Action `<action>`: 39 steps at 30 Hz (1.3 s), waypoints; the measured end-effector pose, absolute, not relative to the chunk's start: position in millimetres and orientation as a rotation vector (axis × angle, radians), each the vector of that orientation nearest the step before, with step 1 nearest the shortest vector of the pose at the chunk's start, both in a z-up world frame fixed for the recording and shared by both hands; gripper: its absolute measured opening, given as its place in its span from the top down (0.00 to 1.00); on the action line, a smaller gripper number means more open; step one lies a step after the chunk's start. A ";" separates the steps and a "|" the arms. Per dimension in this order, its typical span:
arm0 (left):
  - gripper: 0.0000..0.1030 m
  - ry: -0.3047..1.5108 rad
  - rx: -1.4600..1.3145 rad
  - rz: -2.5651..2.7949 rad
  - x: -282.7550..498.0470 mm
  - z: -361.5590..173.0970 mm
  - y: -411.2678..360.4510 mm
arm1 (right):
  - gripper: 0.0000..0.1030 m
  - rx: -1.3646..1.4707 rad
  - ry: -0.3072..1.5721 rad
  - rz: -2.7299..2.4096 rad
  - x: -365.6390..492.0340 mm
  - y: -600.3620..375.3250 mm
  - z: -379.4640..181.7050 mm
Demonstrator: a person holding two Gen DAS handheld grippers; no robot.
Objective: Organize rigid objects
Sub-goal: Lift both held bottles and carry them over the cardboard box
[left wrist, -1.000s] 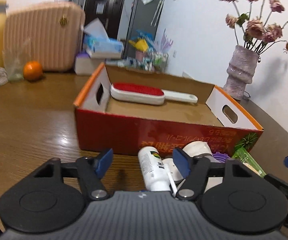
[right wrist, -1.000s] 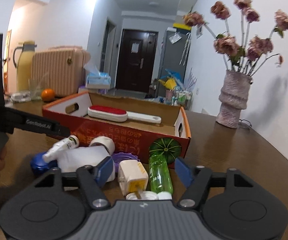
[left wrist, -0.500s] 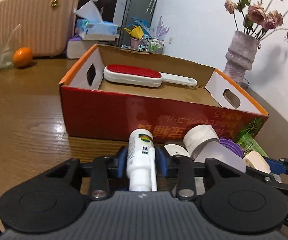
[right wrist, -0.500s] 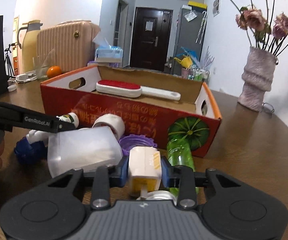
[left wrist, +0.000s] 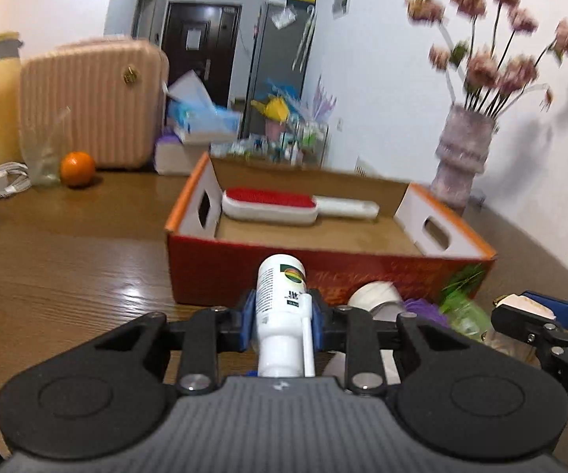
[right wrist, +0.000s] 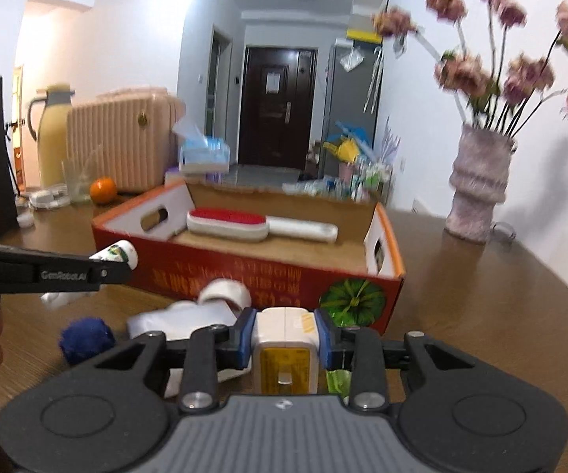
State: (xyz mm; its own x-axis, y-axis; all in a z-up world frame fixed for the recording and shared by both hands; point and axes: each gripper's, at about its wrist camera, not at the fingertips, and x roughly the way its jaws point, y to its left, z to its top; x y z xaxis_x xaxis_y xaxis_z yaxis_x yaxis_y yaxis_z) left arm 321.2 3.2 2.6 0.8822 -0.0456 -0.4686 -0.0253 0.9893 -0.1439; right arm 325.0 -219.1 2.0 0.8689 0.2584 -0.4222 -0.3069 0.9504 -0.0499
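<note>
Carrying a white spray bottle (left wrist: 281,307) in my left gripper (left wrist: 282,313) and a white-and-yellow plug adapter (right wrist: 286,349) in my right gripper (right wrist: 286,339), jaws closed tight on each, I judge that next I lift both over the red cardboard box (left wrist: 323,272) wall and release inside.

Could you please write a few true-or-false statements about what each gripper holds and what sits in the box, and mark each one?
1. The left gripper is shut on a white spray bottle. True.
2. The right gripper is open and holds nothing. False: it is shut on a small white and yellow box.
3. A red and white brush lies inside the orange cardboard box. True.
4. The spray bottle already lies in the cardboard box. False: it is held in front of the box's near wall.
5. The orange sits inside the cardboard box. False: it sits on the table, to the box's left.
</note>
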 end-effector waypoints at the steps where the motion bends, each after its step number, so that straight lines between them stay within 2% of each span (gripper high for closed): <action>1: 0.73 0.468 -0.154 -0.006 308.9 9.7 4.4 | 0.70 -0.115 0.408 0.296 317.3 -219.5 7.2; 6: 0.73 0.406 -0.225 -0.015 243.5 35.4 14.7 | 0.70 -0.106 0.342 0.301 270.1 -220.9 29.3; 13: 0.73 0.396 -0.263 -0.012 172.0 43.3 24.1 | 0.70 -0.104 0.321 0.322 208.0 -222.7 37.3; 23: 0.73 0.375 -0.282 -0.035 132.2 47.2 19.0 | 0.70 -0.086 0.297 0.329 153.9 -227.4 39.0; 32: 0.73 0.391 -0.205 -0.095 166.4 49.9 9.2 | 0.70 -0.049 0.324 0.328 170.7 -236.3 36.6; 39: 0.73 0.438 -0.137 -0.246 284.3 78.1 11.4 | 0.70 -0.056 0.329 0.387 256.5 -236.4 50.3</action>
State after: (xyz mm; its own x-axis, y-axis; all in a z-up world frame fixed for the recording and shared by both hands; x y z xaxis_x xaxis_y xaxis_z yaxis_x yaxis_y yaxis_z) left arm 284.3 11.4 78.1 0.8764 -0.2646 -0.4023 0.2058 0.9612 -0.1838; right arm 256.5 -236.4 50.3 0.8738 0.3615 -0.3253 -0.3797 0.9251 0.0084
